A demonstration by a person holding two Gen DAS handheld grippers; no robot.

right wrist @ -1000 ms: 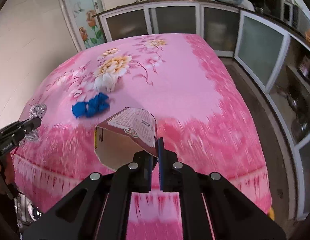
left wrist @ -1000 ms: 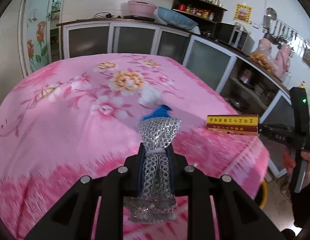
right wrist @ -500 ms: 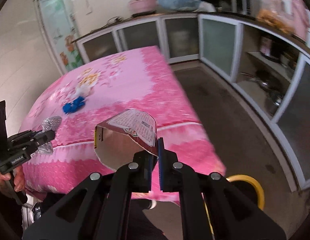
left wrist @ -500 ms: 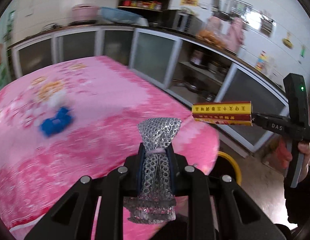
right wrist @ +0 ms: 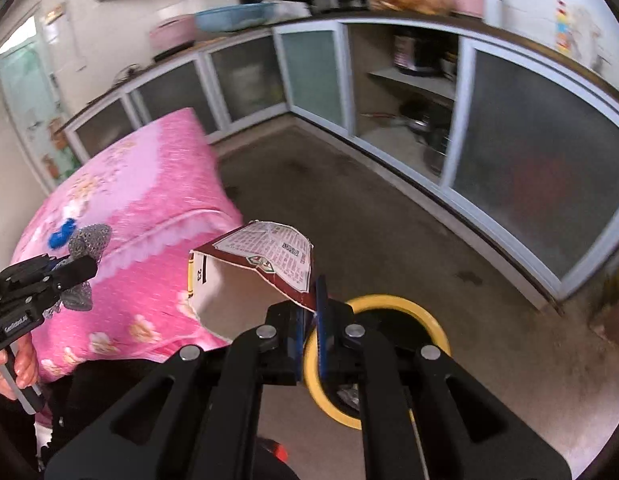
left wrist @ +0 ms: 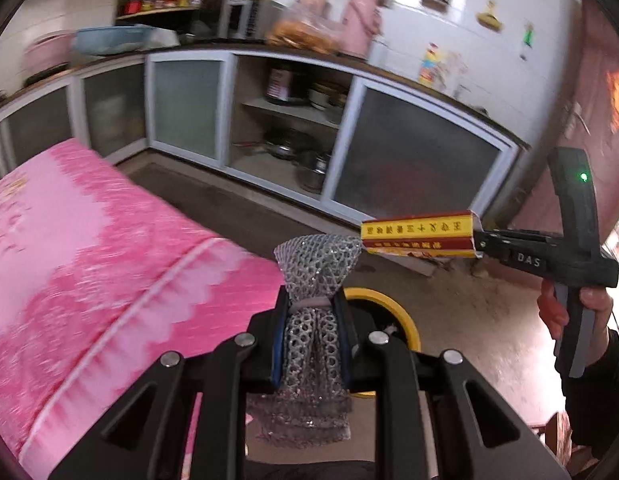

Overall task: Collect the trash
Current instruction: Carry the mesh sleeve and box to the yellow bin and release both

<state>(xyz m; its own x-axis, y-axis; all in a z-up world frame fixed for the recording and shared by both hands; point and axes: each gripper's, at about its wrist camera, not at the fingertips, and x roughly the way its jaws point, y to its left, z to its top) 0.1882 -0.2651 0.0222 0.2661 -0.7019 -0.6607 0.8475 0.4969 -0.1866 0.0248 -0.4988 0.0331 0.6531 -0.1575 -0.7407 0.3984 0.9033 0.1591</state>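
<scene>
Left wrist view: pink floral cloth (left wrist: 109, 248) covering the bench is filling the left half of the frame. At lower centre the left gripper (left wrist: 311, 336) is pinching a silver mesh wrapper (left wrist: 315, 276), jaws clamped on its waist; the wrapper is fanning out above the jaws and hanging below them. Just behind, a yellow-rimmed bin (left wrist: 393, 312) is standing on the floor, mostly hidden by the gripper. At right, the right gripper (left wrist: 479, 242) is holding a red and yellow carton (left wrist: 419, 234) level, with the carton's left end just beside the wrapper's top.

Right wrist view: at far left the left gripper (right wrist: 79, 264) is carrying the silver wrapper (right wrist: 89, 240) in front of the pink cloth (right wrist: 149, 184), on which a blue scrap (right wrist: 61, 234) is lying. At centre the torn-open carton (right wrist: 265, 260) is sitting in the right gripper (right wrist: 309, 320), jaws closed on its lower corner. The yellow bin (right wrist: 425, 320) is sitting on the floor directly behind the jaws, lower centre-right.
</scene>
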